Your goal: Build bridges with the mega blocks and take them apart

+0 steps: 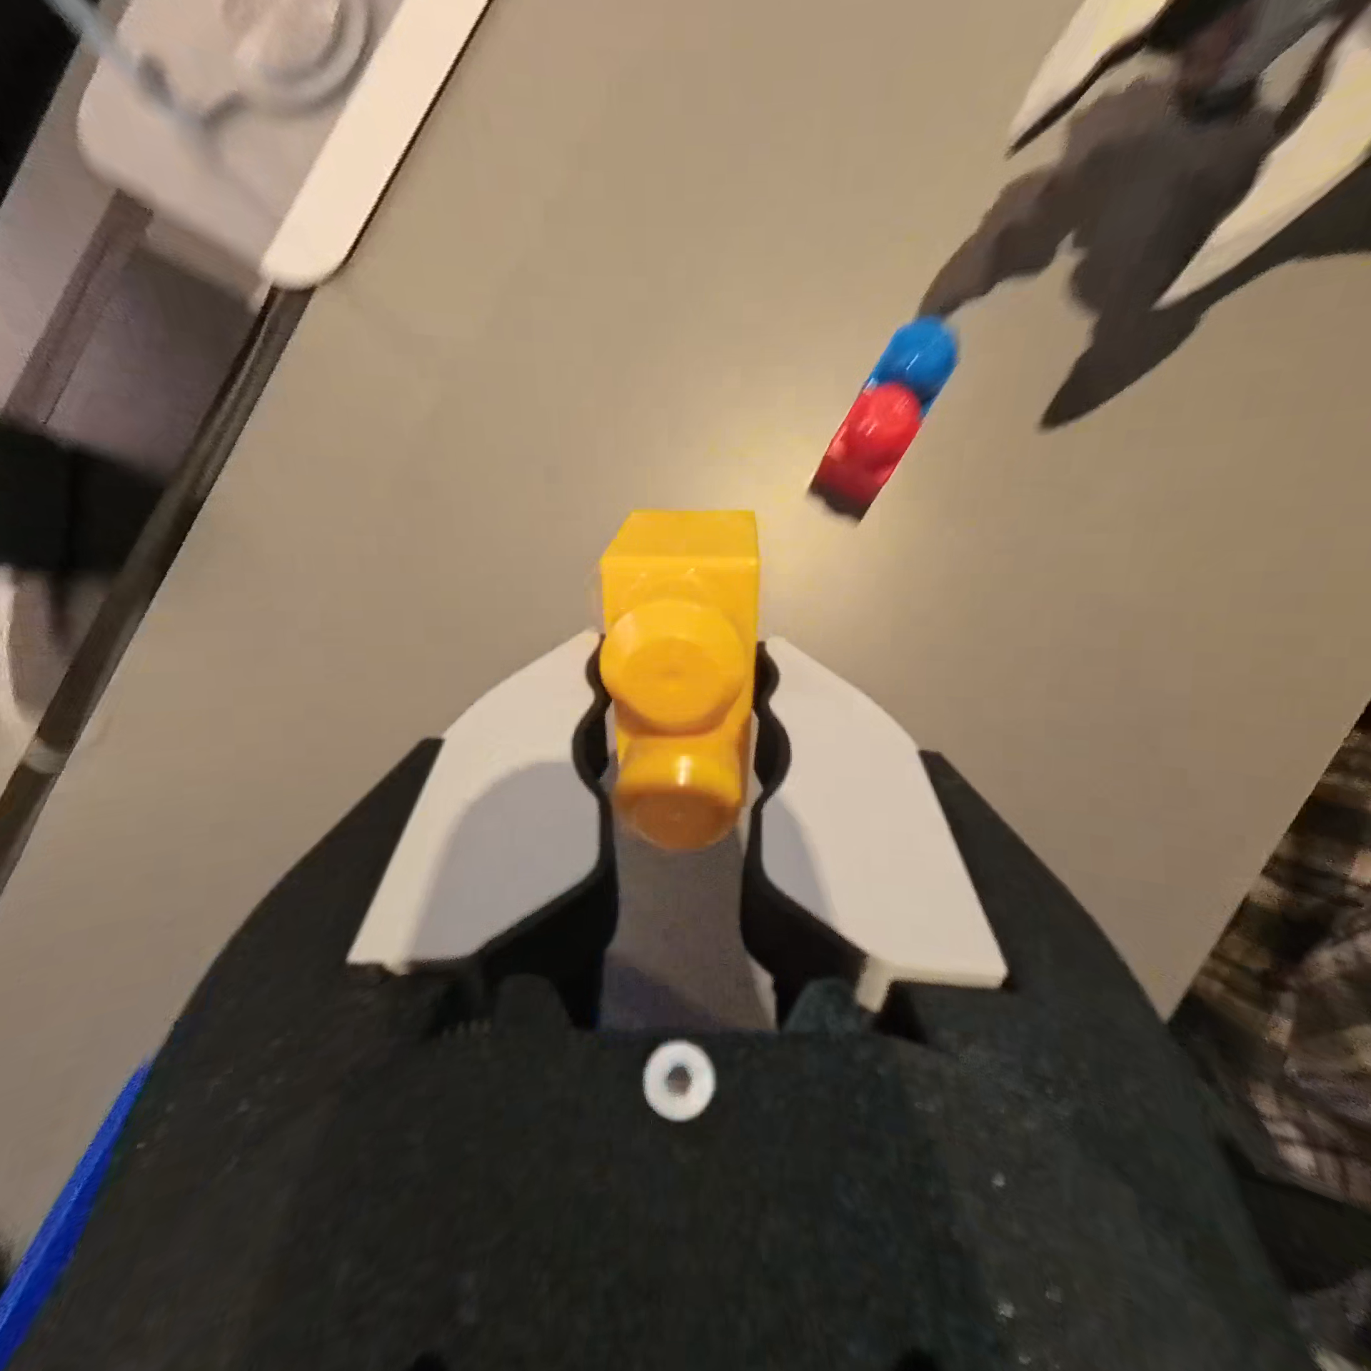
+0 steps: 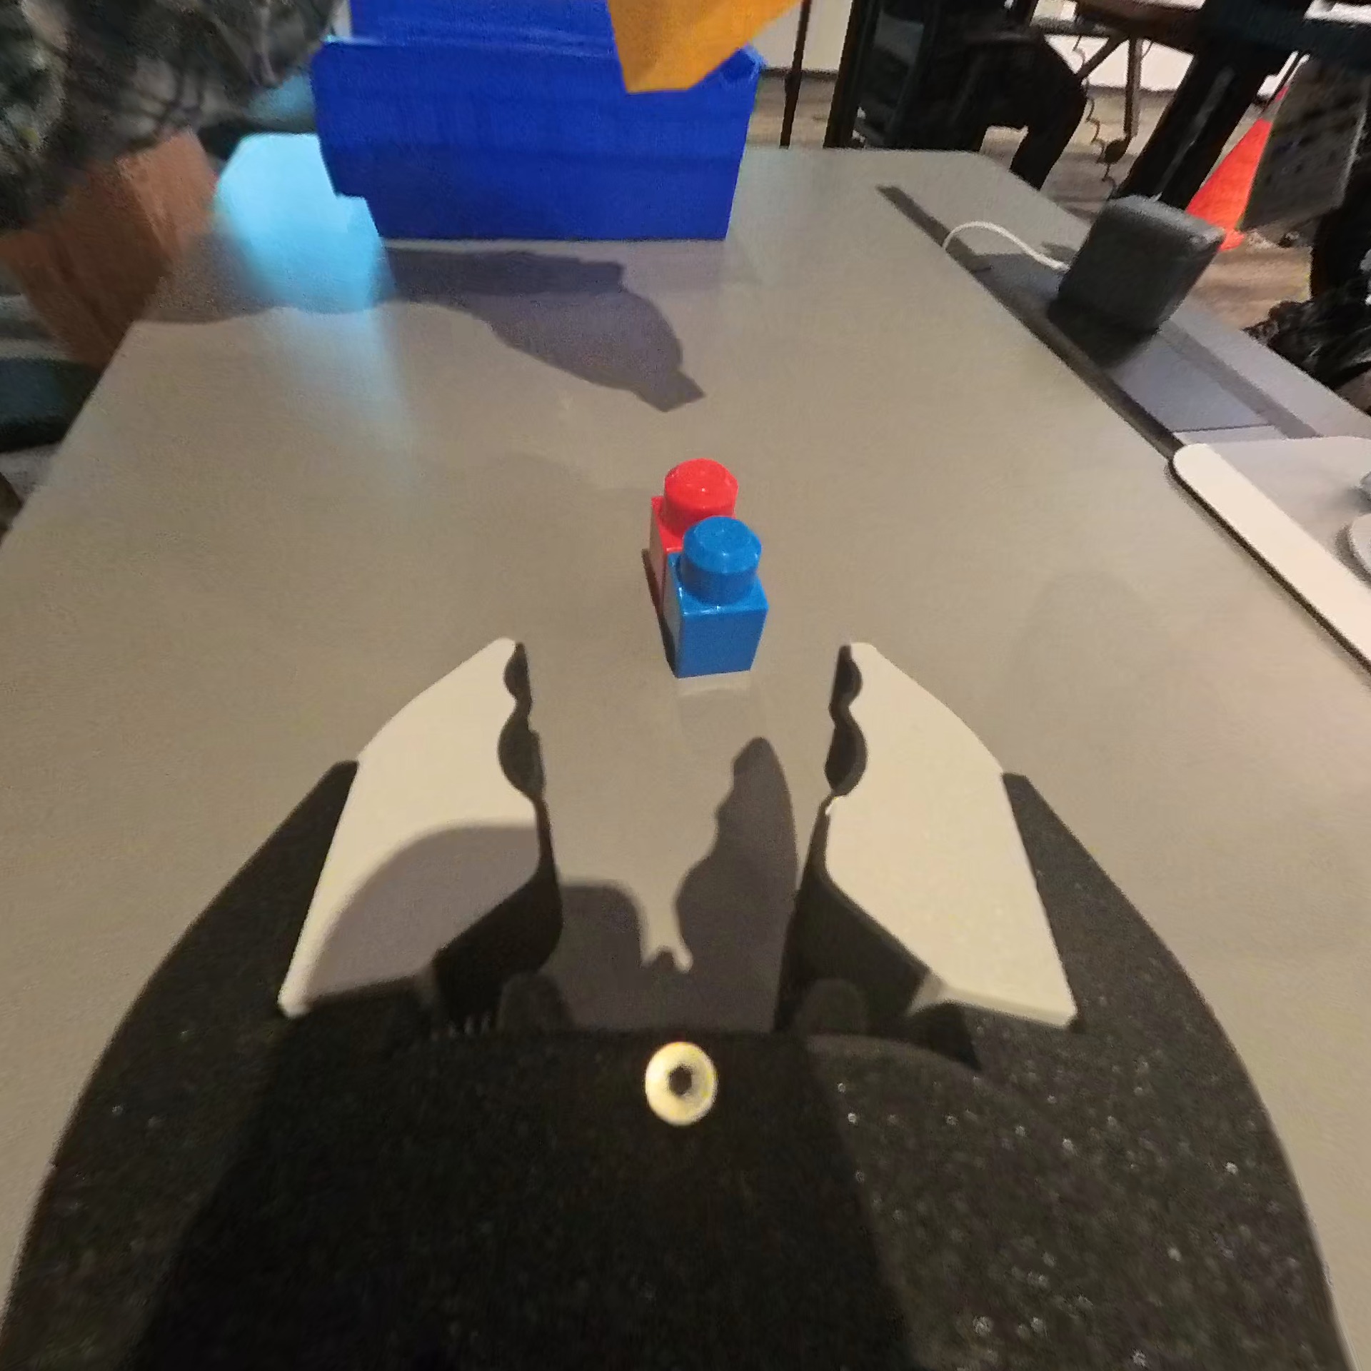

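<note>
The yellow block (image 1: 679,668), long axis along the fingers and studs toward the camera, is pinched by the left gripper (image 1: 679,712), while the right gripper (image 2: 679,668) stands spread before the blue block (image 2: 716,605) and red block (image 2: 686,501).

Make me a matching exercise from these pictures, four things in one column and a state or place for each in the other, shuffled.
Things:
1. yellow plastic two-stud block
2. red single-stud block
3. right gripper
4. dark grey rounded speaker

States:
A. open, holding nothing
B. standing on the grey table against the blue single-stud block
C. by the table's far right edge, white cable attached
D. clamped in the left gripper

Pairs: 1-D, 2-B, 3-A, 4-C
</note>
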Demonstrator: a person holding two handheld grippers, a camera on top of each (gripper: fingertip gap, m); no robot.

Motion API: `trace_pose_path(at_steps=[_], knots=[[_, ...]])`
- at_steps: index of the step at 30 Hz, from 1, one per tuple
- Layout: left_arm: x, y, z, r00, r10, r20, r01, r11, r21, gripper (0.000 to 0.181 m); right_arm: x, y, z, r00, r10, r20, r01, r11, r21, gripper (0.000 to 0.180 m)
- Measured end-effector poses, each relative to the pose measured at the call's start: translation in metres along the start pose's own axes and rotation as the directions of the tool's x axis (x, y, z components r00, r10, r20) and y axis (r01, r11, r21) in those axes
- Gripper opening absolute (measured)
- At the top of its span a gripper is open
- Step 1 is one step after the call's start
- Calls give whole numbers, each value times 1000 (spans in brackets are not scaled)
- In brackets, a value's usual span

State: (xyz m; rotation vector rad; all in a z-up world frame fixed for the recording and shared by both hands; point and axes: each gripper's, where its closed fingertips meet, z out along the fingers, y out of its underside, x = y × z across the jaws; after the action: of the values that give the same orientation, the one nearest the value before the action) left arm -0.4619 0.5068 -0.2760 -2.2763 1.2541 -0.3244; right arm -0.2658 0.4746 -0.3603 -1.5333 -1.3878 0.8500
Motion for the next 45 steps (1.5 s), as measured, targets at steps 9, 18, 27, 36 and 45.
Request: trace_pose_path(at_steps=[9, 18, 27, 36, 45], knots=[[33, -45, 55, 981, 56, -184, -23, 984, 179, 37, 15, -9, 2, 999, 7, -49, -6, 1000, 18, 82], [33, -33, 67, 986, 115, -122, -111, 993, 39, 37, 14, 9, 6, 999, 14, -46, -14, 1000, -12, 81], [20, -68, 107, 941, 274, -199, -307, 939, -157, 37, 14, 13, 0, 999, -9, -39, 8, 999, -40, 81], [20, -68, 186, 897, 324, -301, -413, 857, -307, 37, 26, 23, -15, 998, 20, -65, -23, 999, -43, 80], [23, -62, 206, 884, 301, -358, -421, 845, -329, 37, 28, 24, -19, 998, 24, -65, -27, 999, -44, 80]])
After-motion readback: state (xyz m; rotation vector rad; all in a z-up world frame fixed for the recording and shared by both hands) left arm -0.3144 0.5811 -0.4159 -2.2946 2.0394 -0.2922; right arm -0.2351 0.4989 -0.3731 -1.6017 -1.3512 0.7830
